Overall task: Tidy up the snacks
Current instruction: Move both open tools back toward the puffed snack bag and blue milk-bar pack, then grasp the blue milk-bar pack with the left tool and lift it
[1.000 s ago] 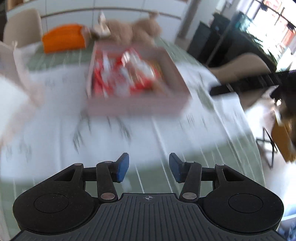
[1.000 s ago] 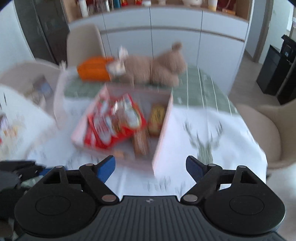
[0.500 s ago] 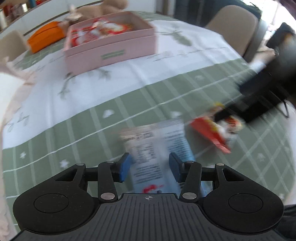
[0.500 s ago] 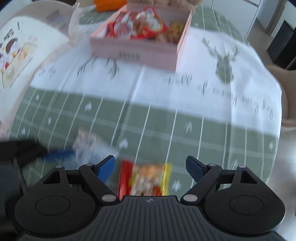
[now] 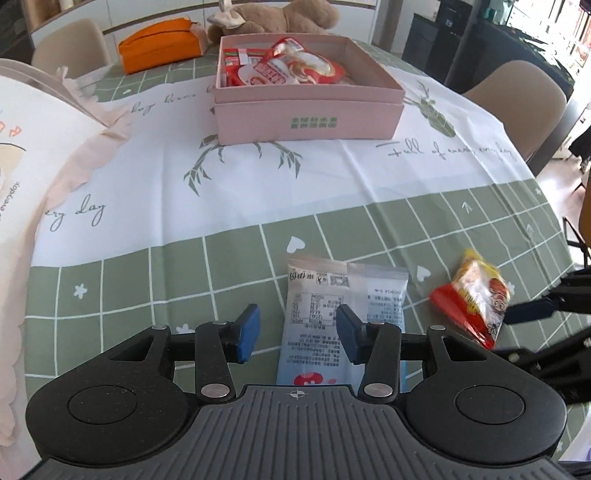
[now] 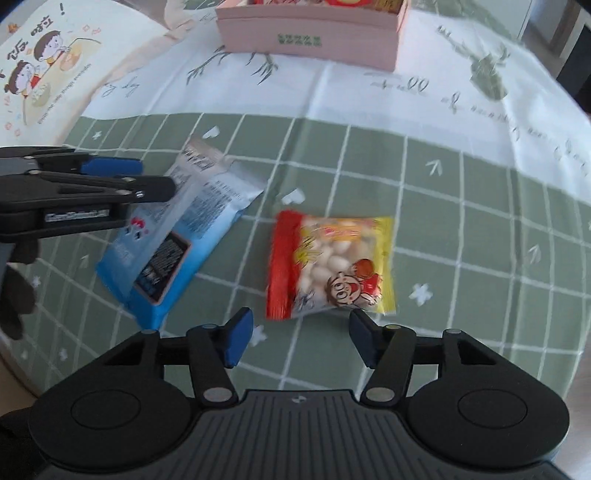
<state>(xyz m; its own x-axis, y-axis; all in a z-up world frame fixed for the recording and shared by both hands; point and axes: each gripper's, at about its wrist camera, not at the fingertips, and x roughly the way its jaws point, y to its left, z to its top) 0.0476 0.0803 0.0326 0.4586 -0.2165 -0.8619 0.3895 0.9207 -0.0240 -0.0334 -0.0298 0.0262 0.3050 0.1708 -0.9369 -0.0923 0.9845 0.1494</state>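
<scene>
Two pale blue and silver snack packets point(image 5: 314, 321) point(image 6: 177, 236) lie side by side on the green checked part of the tablecloth. My left gripper point(image 5: 298, 334) point(image 6: 122, 177) hovers over them with its jaws closing; the left packet shows between the pads, untouched. A red and yellow snack packet point(image 6: 332, 266) point(image 5: 476, 299) lies to their right. My right gripper point(image 6: 301, 338) is just short of its near edge, jaws closing, with nothing between the pads. A pink box point(image 5: 306, 122) point(image 6: 310, 33) holding red snack packets point(image 5: 288, 68) stands farther back.
A large illustrated bag point(image 5: 22, 155) point(image 6: 48, 66) lies at the left. Behind the box are an orange pouch point(image 5: 159, 44) and a plush toy point(image 5: 280, 18). Beige chairs point(image 5: 517, 92) stand around the table, whose edge curves close on the right.
Both grippers swung down from facing the box to the near table edge, where the packets now lie under them. The right jaws narrowed markedly; the left jaws narrowed slightly.
</scene>
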